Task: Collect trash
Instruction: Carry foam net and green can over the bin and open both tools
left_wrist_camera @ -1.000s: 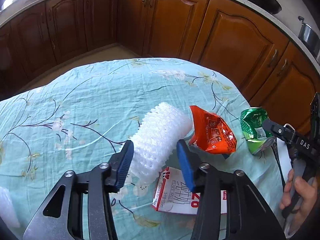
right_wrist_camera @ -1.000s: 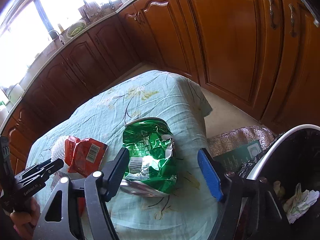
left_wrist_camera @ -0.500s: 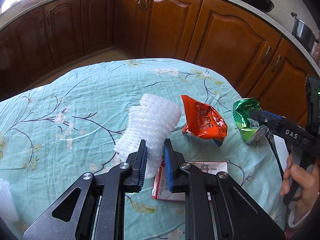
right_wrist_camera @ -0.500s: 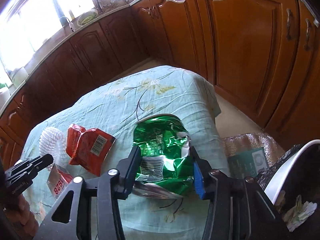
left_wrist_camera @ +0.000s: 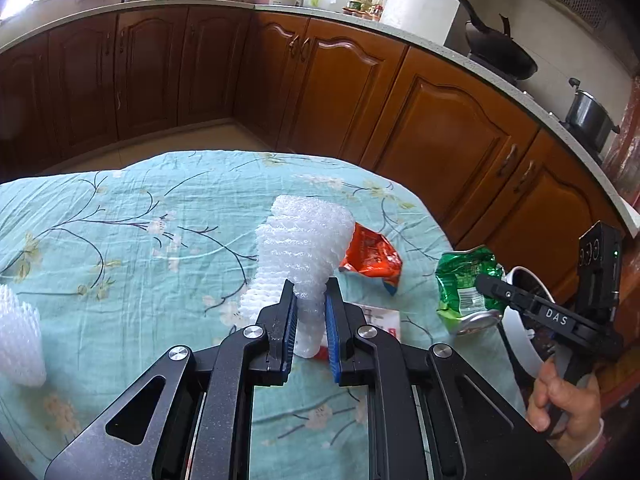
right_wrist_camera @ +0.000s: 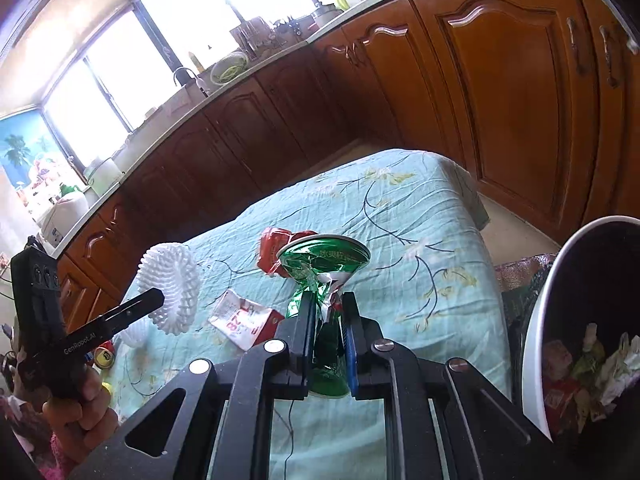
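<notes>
A white foam net sleeve point(left_wrist_camera: 304, 240) stands up from my left gripper point(left_wrist_camera: 310, 292), which is shut on its lower end and holds it above the teal floral tablecloth point(left_wrist_camera: 120, 240). My right gripper point(right_wrist_camera: 328, 300) pinches a crushed green can point(right_wrist_camera: 324, 256) at its middle; its jaws are closing, and the can is squashed thin between the pads. In the left wrist view the can point(left_wrist_camera: 460, 280) hangs at the table's right edge. An orange snack wrapper point(left_wrist_camera: 370, 256) and a flattened red-and-white carton point(left_wrist_camera: 380, 318) lie on the cloth between the two grippers.
A black trash bin with a white rim point(right_wrist_camera: 538, 312), holding several scraps, stands by the table's right side. Another white foam net point(left_wrist_camera: 18, 340) lies at the left. Brown kitchen cabinets point(left_wrist_camera: 440, 132) ring the table beyond a strip of floor.
Both grippers went from open to shut, the left on the foam net and the right on the can, which got crushed narrower. Both hands rose and pulled back with their loads.
</notes>
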Demonstrator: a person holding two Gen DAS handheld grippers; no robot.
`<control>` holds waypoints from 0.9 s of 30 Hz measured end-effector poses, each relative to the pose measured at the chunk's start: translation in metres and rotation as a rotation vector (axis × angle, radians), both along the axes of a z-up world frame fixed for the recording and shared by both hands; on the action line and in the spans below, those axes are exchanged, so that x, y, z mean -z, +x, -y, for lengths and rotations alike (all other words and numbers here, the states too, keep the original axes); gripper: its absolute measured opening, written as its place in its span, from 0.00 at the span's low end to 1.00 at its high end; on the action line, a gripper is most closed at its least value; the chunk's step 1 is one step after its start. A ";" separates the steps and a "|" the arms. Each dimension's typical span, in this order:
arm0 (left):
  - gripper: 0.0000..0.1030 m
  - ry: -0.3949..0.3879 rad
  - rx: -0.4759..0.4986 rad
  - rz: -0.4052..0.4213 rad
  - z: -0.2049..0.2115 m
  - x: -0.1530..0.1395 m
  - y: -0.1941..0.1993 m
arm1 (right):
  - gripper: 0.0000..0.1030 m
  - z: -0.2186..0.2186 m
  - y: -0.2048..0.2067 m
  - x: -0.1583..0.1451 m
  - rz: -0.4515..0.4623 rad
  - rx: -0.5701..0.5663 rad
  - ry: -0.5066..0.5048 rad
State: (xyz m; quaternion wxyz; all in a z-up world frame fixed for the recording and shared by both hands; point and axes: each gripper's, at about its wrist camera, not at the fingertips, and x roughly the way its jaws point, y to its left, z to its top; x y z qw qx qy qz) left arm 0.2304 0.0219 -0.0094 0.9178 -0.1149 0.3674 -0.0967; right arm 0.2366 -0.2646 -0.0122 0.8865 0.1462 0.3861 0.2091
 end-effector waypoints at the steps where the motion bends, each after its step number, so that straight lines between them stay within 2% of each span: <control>1: 0.12 -0.007 0.008 0.005 0.002 -0.002 -0.005 | 0.12 0.003 -0.008 -0.003 0.008 0.003 0.006; 12: 0.12 -0.066 0.139 0.018 0.053 -0.011 -0.049 | 0.12 0.053 -0.072 -0.025 0.076 0.086 0.035; 27: 0.12 -0.024 0.316 -0.003 0.137 -0.008 -0.072 | 0.12 0.117 -0.121 -0.022 0.105 0.227 0.049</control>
